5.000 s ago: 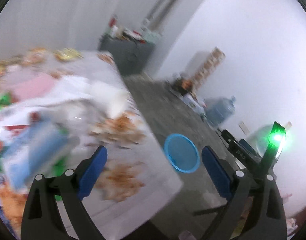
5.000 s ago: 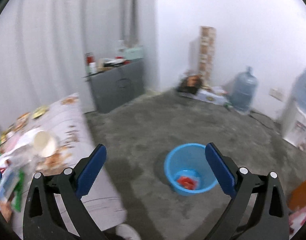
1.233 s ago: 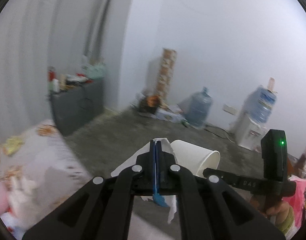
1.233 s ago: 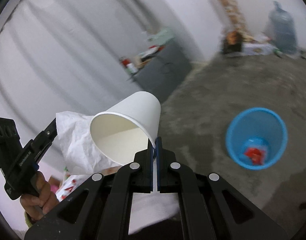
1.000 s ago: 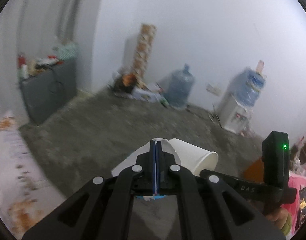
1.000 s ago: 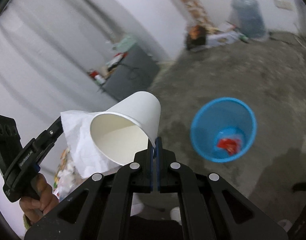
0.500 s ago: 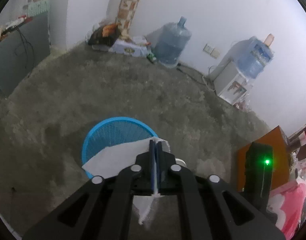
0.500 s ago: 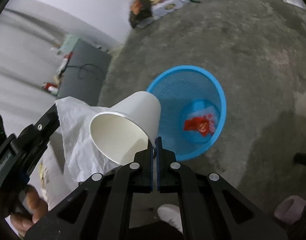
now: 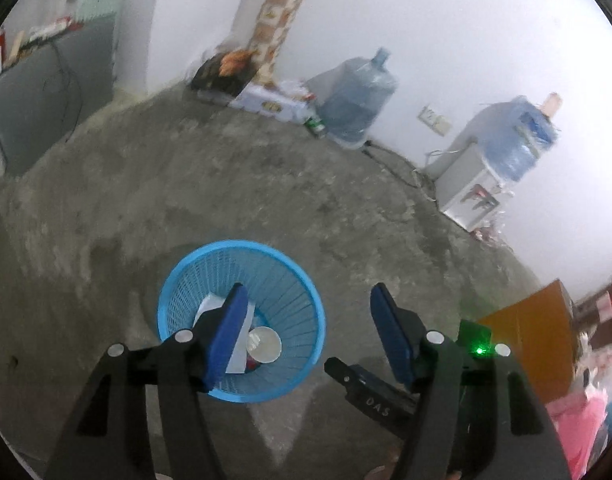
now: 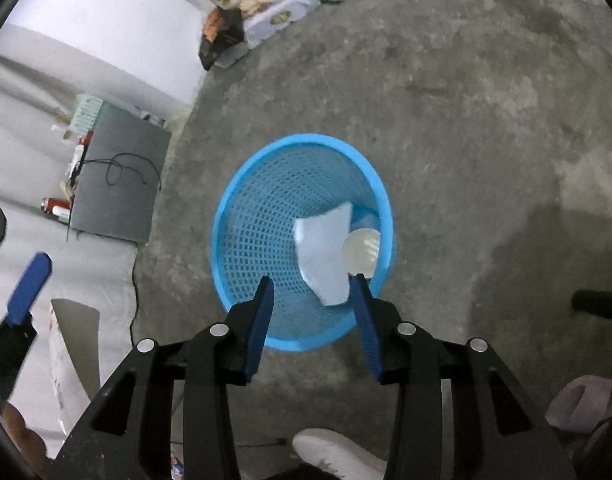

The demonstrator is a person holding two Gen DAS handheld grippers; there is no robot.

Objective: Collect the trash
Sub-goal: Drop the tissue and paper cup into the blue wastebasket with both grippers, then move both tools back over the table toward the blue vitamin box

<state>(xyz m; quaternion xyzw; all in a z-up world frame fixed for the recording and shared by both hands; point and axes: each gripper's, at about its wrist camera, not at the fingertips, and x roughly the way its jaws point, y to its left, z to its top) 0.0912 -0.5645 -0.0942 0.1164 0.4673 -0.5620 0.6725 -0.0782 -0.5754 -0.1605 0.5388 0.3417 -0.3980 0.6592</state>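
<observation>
A blue mesh bin (image 9: 266, 264) (image 10: 266, 208) stands on the concrete floor below both grippers. Inside it lie a white paper cup (image 9: 264, 345) (image 10: 361, 254) and a crumpled white napkin (image 10: 323, 252) (image 9: 210, 305). My left gripper (image 9: 307, 320) hangs above the bin's right rim, its jaws opening, nothing between them. My right gripper (image 10: 311, 304) hovers over the bin's near rim, jaws also opening and empty. In the right wrist view the left gripper's blue finger (image 10: 28, 288) shows at the far left.
A grey cabinet (image 10: 118, 184) stands by the wall. Against the far wall are water jugs (image 9: 357, 96), a dispenser (image 9: 471, 188) and cardboard boxes (image 9: 266, 100). An orange box (image 9: 533, 328) sits right. A white shoe (image 10: 337, 456) is at the bottom edge.
Both grippers have gone from shut to open. The cup has left the right gripper and the napkin the left; both now lie in the bin.
</observation>
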